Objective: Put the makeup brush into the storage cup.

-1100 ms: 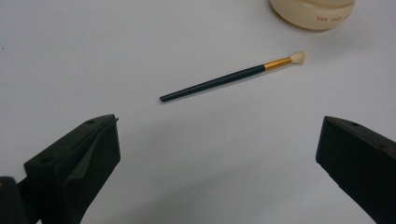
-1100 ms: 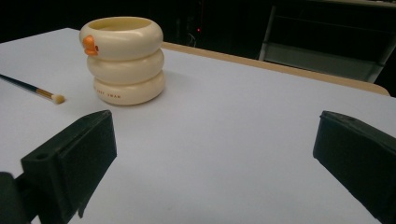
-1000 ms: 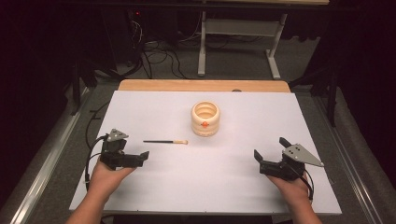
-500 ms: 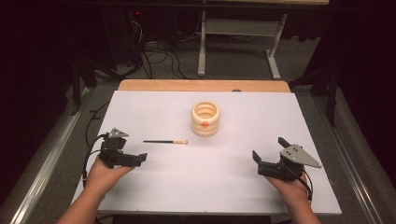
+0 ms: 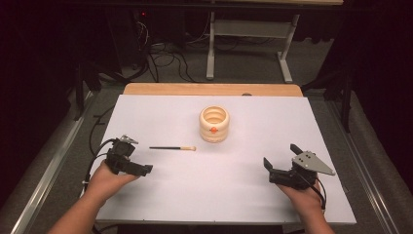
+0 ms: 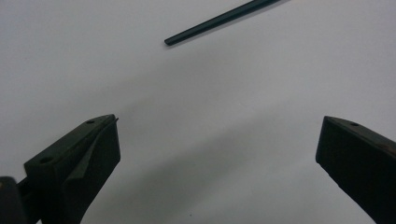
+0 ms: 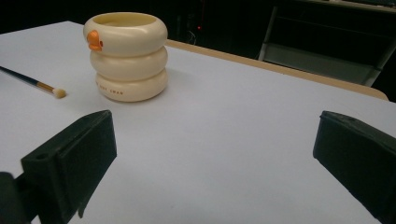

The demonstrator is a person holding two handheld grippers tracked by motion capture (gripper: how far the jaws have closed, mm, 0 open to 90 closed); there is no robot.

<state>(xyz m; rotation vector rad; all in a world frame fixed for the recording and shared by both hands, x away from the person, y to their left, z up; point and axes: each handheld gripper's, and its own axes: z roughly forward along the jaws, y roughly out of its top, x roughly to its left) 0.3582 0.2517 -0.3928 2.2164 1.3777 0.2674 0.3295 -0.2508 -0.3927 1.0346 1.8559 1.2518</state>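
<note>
Now my left gripper [image 5: 142, 169] rests low on the white table [image 5: 234, 195] with its jaws spread wide and nothing between them, the dark handle end of the brush [image 6: 219, 19] lying just ahead. My right gripper [image 5: 269, 168] is likewise spread and empty, facing the cream ringed cup [image 7: 126, 55], which stands upright near the table's middle with the brush's pale tip beside it, apart.

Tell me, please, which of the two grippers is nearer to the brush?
The left gripper: the brush lies just beyond its open jaws, while the right gripper sits across the table, farther off.
</note>
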